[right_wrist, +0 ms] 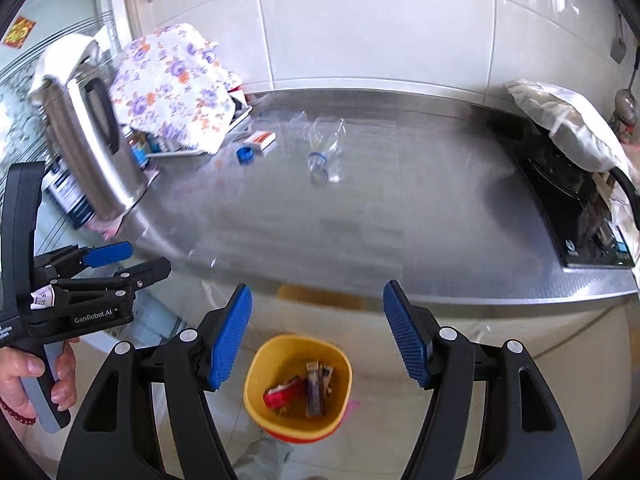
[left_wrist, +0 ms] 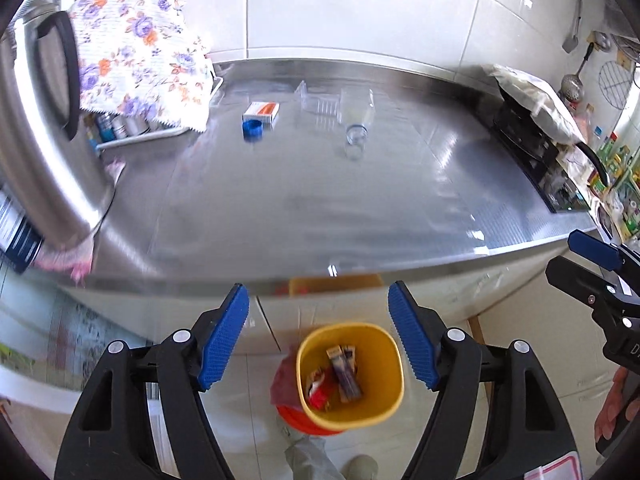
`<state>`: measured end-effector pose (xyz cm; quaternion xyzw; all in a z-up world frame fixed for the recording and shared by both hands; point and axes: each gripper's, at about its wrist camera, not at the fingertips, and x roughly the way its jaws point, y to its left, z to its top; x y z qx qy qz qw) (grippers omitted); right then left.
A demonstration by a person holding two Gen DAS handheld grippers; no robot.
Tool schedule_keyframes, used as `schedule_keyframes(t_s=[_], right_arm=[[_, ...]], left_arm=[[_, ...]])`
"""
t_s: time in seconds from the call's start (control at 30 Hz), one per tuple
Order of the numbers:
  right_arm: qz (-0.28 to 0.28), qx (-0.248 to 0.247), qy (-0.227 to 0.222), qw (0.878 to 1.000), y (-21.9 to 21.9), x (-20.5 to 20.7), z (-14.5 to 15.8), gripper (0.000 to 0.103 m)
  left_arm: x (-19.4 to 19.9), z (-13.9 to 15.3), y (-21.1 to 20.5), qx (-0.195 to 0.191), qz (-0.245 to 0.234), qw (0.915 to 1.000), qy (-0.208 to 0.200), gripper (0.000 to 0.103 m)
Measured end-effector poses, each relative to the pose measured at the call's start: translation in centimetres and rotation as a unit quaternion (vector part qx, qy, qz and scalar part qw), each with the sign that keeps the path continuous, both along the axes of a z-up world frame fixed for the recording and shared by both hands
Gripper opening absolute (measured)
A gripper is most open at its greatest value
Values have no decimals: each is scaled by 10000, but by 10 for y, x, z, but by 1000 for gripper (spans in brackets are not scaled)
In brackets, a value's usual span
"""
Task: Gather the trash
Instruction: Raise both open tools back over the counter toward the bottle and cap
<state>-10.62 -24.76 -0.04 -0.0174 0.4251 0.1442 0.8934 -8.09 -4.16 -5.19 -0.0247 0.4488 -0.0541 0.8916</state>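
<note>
A yellow bin stands on the floor below the counter edge, with wrappers inside; it also shows in the right wrist view. On the steel counter lie a white-and-orange box, a blue cap, a clear plastic tray and a clear plastic bottle. The box, cap and bottle also show in the right wrist view. My left gripper is open and empty above the bin. My right gripper is open and empty above it too.
A steel kettle stands at the counter's left, beside a rack under a floral cloth. A black stove with a covered pan sits at the right. Utensils hang on the tiled wall.
</note>
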Motion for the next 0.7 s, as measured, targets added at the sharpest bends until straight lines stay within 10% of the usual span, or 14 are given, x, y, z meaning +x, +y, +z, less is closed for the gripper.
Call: schedule_keyframes(t_s=[0.7], right_arm=[[-1062, 85, 519, 9930, 76, 205, -75, 73]], left_arm=[[210, -63, 66, -217, -207, 9976, 617, 72]])
